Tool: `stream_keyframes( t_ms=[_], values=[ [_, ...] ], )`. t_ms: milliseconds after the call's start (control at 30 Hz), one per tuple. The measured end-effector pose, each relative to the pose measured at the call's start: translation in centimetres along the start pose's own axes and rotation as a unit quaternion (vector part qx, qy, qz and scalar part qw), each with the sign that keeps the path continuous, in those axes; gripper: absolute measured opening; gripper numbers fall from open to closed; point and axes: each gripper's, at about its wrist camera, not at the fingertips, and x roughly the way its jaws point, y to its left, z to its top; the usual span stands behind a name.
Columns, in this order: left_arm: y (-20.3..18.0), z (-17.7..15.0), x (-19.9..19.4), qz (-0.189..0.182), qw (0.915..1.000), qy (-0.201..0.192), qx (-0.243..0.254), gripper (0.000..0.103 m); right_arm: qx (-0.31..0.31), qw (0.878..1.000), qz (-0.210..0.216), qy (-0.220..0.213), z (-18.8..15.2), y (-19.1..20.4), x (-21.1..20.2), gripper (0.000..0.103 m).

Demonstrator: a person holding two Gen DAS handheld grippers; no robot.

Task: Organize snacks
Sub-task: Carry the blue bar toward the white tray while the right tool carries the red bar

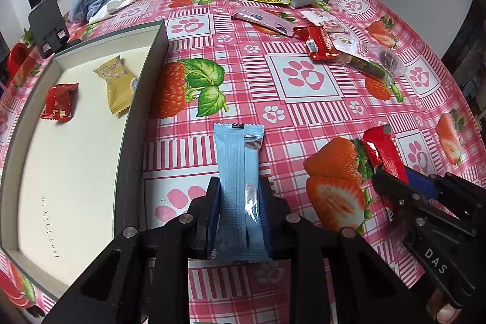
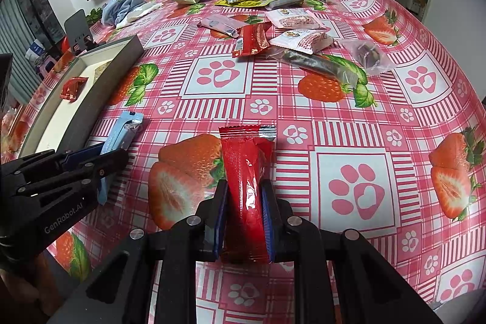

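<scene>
The light, crinkly blue snack bar is being gripped mid-length by the left gripper, the red snack bar by the right gripper, right of the tray.

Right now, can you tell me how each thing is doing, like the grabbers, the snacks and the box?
Left gripper: shut on the blue snack bar.
Blue snack bar: held above the table, wrapper sealed.
Right gripper: shut on the red snack bar.
Red snack bar: held above the table, wrapper sealed.
Box: open, no lid on.
Yellow snack: lying in the box.
Small red snack: lying in the box.
Snack pile: loose on the table, outside the box.
</scene>
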Motion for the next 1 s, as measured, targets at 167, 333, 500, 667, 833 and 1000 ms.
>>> stream_keyframes(
  t_ms=[167,333,500,667,833,1000],
  values=[
    [-0.1,0.1,0.0,0.000,1.0000,0.000,-0.001,0.026,0.000,1.000,0.000,0.000,0.0,0.0,0.0,0.022],
    [0.1,0.1,0.0,-0.003,1.0000,0.000,-0.003,0.026,0.000,1.000,0.000,0.000,0.0,0.0,0.0,0.022],
    [0.4,0.1,-0.2,-0.006,1.0000,-0.002,-0.005,0.026,0.000,1.000,0.000,0.000,0.0,-0.1,0.0,0.022],
    [0.6,0.6,-1.0,-0.010,0.9998,-0.012,-0.008,0.026,0.004,1.000,0.005,0.000,0.2,-0.1,0.0,0.022],
    [1.3,1.1,-2.2,-0.013,0.9995,-0.023,-0.017,0.026,0.003,1.000,0.005,-0.005,0.7,-0.2,-0.4,0.022],
    [2.9,1.9,-3.8,-0.008,0.9987,-0.040,-0.031,0.026,0.001,1.000,0.012,-0.007,1.6,0.0,-0.4,0.022]
  ],
)
